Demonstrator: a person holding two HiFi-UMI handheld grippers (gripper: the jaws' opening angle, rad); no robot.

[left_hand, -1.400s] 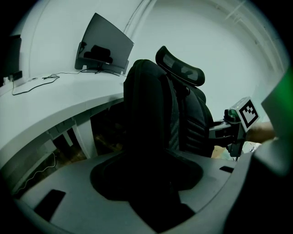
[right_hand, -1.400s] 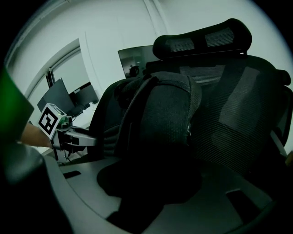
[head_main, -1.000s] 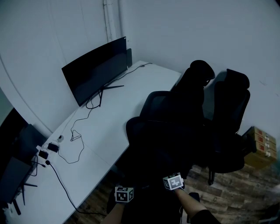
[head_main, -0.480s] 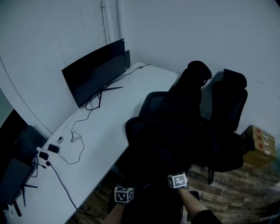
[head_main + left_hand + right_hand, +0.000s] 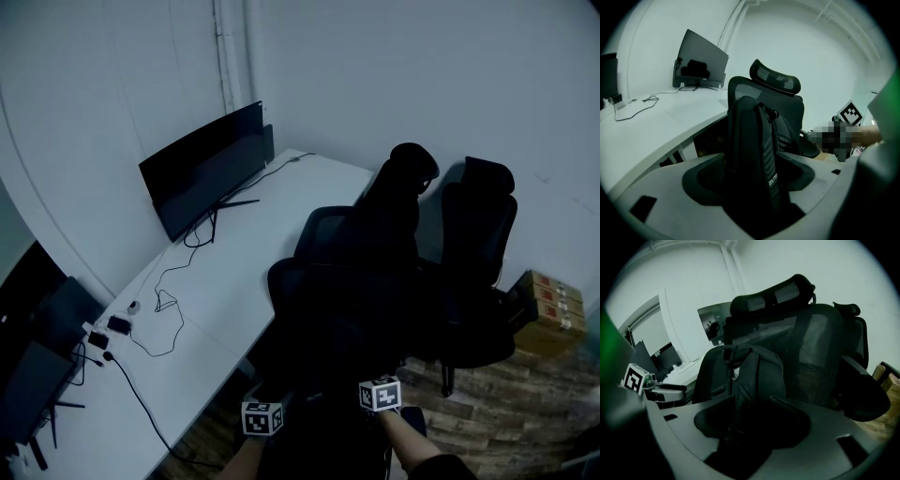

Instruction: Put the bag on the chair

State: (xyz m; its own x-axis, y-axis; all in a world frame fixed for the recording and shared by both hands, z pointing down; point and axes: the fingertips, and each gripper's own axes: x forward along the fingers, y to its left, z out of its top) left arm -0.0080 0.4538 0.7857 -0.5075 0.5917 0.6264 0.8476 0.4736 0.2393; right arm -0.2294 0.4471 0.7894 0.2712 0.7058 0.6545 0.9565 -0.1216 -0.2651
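Note:
The black bag [image 5: 750, 140] stands upright on the seat of the nearer black office chair [image 5: 394, 187], leaning on its mesh back [image 5: 815, 357]. In the head view the bag [image 5: 337, 309] is a dark mass that is hard to tell from the seat. My left gripper [image 5: 759, 187] is open, and a bag strap runs down loosely between its wide jaws. My right gripper [image 5: 745, 427] is open too, with the bag's other strap [image 5: 740, 380] between its jaws and gaps on both sides. Their marker cubes [image 5: 263, 417] [image 5: 380, 394] show just in front of the chair.
A second black chair [image 5: 478, 216] stands right behind the first. The white corner desk [image 5: 234, 281] runs along the left with a curved monitor [image 5: 206, 169] and loose cables [image 5: 159, 319]. Cardboard boxes [image 5: 548, 309] sit on the wooden floor [image 5: 506, 403] at right.
The right gripper's marker cube has drifted slightly right and down, and the head view has shifted a little. Bag and chair stay where they were.

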